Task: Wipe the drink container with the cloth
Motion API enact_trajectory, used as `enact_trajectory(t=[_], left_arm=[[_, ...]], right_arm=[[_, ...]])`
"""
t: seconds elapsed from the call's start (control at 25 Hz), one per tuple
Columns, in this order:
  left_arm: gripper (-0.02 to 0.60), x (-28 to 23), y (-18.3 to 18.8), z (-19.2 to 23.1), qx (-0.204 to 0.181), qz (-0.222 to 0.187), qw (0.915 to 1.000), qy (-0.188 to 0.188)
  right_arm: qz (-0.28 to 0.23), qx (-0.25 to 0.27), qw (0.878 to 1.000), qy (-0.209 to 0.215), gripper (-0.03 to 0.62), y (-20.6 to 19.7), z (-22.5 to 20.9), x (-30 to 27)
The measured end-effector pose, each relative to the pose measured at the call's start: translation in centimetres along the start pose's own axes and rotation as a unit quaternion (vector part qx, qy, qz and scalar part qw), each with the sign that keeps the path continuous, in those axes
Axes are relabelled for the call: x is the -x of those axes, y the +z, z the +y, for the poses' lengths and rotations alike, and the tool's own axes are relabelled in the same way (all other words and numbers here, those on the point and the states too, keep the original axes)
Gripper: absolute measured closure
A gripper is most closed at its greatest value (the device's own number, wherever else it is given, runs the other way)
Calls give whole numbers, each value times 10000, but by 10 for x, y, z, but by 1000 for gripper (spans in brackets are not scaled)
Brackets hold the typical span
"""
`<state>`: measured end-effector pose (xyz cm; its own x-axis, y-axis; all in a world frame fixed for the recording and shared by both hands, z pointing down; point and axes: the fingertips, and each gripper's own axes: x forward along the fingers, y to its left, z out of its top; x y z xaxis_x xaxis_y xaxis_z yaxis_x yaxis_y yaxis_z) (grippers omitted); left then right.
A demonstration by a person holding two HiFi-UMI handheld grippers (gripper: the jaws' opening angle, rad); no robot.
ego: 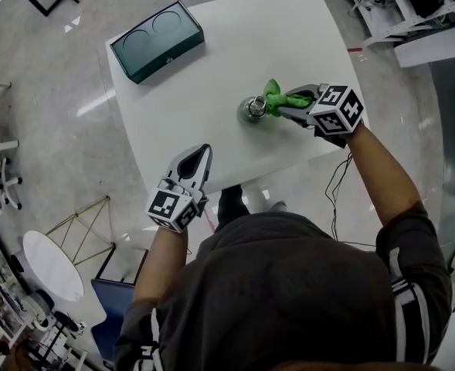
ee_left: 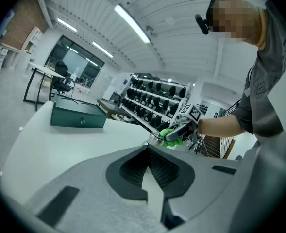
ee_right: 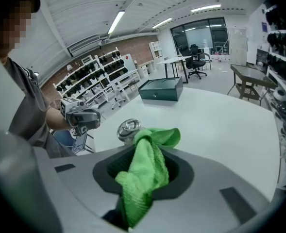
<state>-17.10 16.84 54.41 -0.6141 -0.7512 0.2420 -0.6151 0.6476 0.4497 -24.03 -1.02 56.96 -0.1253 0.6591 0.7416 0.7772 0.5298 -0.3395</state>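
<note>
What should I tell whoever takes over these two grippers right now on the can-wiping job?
Left gripper: shut, empty, over the near edge of the table, well clear of the can.
Right gripper: shut on the green cloth, which appears to touch the right side of the drink can.
The can stands upright mid-table; a dark green box sits at the far left corner.
Done: cloth gripped and brought to the can.
Left: the wiping; how much is already wiped cannot be told. Steadying the can with the left gripper may help.

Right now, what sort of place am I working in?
Probably a lab or workshop: racks of stocked shelves, desks with office chairs, and long ceiling strip lights.
</note>
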Motion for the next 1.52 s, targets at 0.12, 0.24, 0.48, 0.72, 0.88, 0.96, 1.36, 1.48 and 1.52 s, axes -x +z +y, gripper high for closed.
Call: enact_trajectory(t=[0.12, 0.24, 0.48, 0.72, 0.88, 0.96, 1.36, 1.48, 1.52], left_arm=[[577, 2, 0, 4, 29, -11, 10000, 19], [577, 1, 1, 5, 6, -30, 10000, 12], [577, 3, 2, 11, 43, -66, 10000, 52], [577, 8, 5, 15, 68, -128, 9998, 111], [577, 12, 4, 19, 63, -154, 9997, 153], [577, 15, 4, 21, 73, -176, 9997, 179], [577, 16, 2, 18, 68, -215, 9995, 205], [577, 15, 4, 14, 46, -224, 9995, 195], [577, 14, 3, 12, 37, -226, 9996, 186]], right_arm=[[50, -21, 10000, -7, 516, 4, -7, -1], [73, -17, 10000, 22, 516, 11, -14, -5], [15, 37, 9998, 174, 516, 42, -16, -12], [211, 452, 9974, 513, 515, 76, 3, -21], [667, 934, 9909, 704, 514, 85, 24, -28], [854, 1196, 9860, 789, 514, 88, 36, -31], [1570, 2603, 9515, 478, 514, 70, 81, -33], [1591, 2981, 9404, 383, 514, 62, 90, -32], [1579, 3024, 9392, 389, 514, 59, 93, -31]])
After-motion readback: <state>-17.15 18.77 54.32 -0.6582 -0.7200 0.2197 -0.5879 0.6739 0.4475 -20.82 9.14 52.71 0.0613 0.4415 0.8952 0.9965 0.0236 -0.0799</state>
